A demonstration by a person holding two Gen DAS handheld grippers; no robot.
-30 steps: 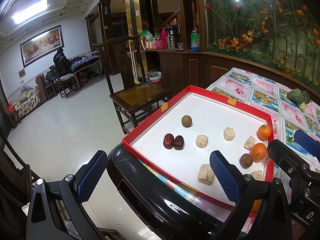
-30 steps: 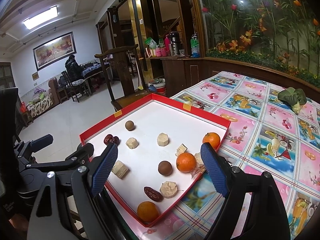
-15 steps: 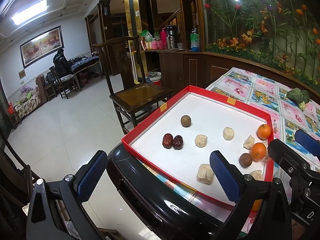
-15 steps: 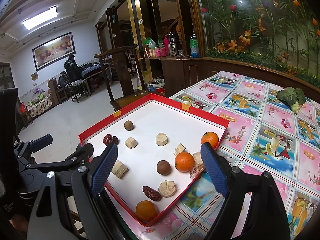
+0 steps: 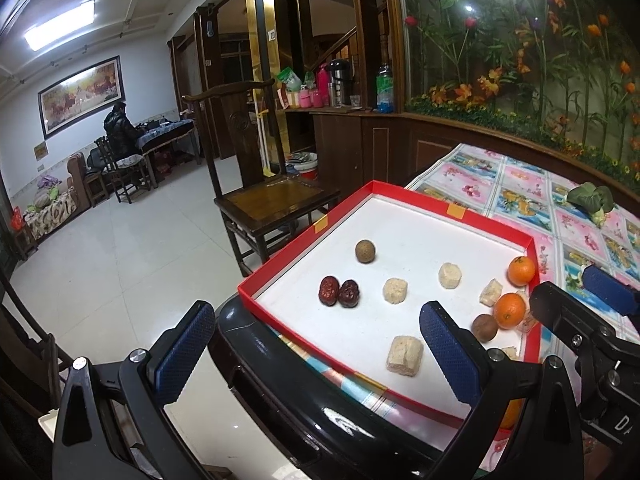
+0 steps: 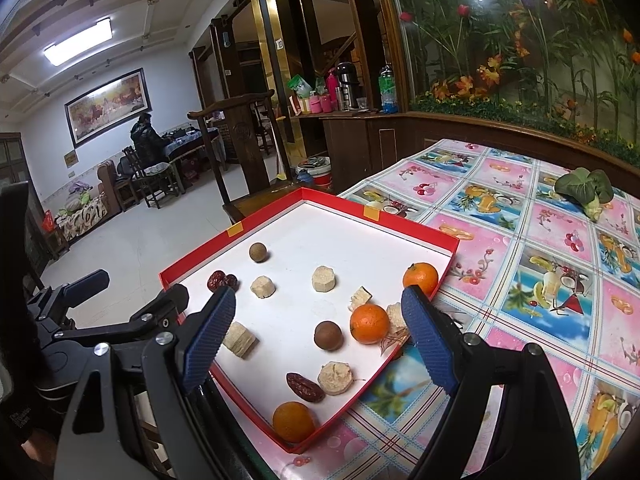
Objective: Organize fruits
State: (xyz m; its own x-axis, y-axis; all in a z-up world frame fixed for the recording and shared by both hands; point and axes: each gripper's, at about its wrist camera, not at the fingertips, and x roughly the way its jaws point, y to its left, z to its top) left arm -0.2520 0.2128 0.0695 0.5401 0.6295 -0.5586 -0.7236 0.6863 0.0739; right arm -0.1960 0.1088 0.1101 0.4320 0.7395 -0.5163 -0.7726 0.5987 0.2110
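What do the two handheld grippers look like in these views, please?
Both the left gripper and the right gripper have glossy black frames with silver screw heads. Each carries two long fingers faced with blue dimpled pads. No cables or sleeves are visible.

Left gripper [image 5: 316, 348] and right gripper [image 6: 318, 334] both spread wide, empty, hovering above the red tray's [image 6: 416, 228] near edge.
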